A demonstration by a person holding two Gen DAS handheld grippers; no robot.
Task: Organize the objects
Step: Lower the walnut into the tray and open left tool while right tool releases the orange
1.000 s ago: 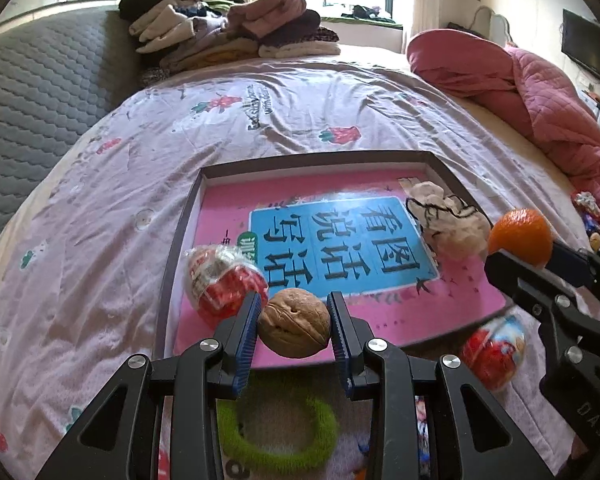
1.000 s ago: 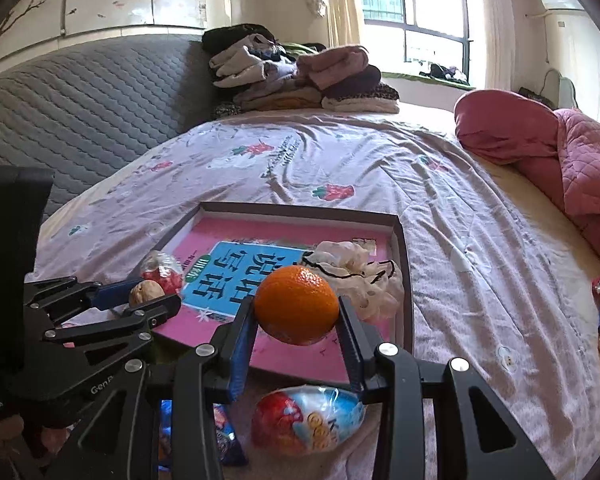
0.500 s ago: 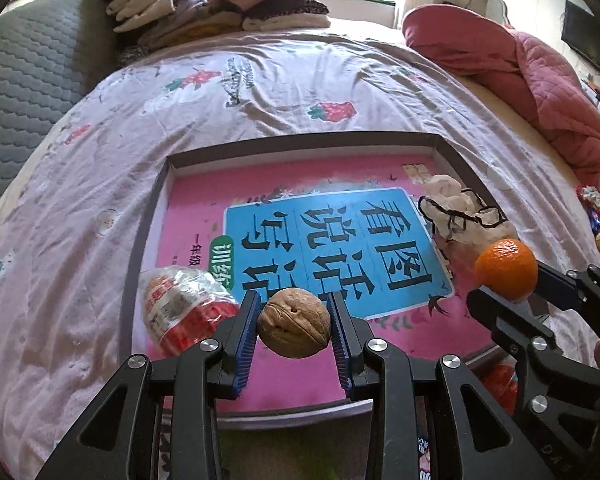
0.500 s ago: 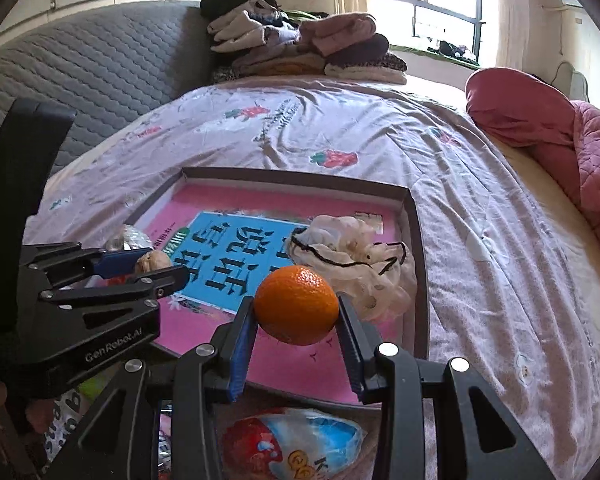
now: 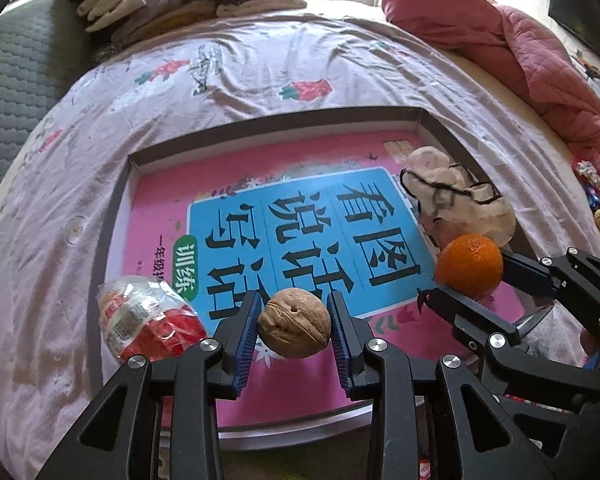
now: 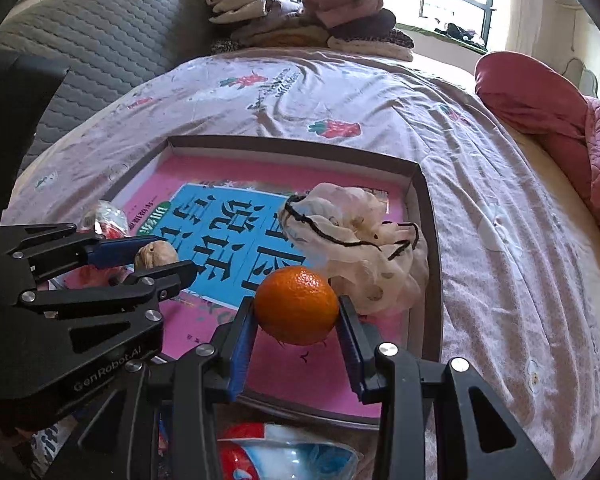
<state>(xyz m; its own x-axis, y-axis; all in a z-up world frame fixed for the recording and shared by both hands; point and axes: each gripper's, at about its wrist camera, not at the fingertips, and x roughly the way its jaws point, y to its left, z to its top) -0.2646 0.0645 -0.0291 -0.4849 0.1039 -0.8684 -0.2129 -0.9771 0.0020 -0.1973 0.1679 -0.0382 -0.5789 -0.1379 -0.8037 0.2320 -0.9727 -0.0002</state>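
Bright daylight from window (image 6: 456,4), blown out there. Soft shadows. Strong fisheye warp, black vignette at corners. Centre sharp; bedsheet (image 5: 260,60) edges slightly soft.

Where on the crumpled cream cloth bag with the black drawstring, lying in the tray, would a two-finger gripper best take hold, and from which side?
Probably from above, pinching the raised bunch of fabric near the top of the cloth bag, where the black drawstring gathers it. The bag is soft and heaped against the tray wall, so a side approach looks blocked there, and the upstanding folds give the fingers something to close on.
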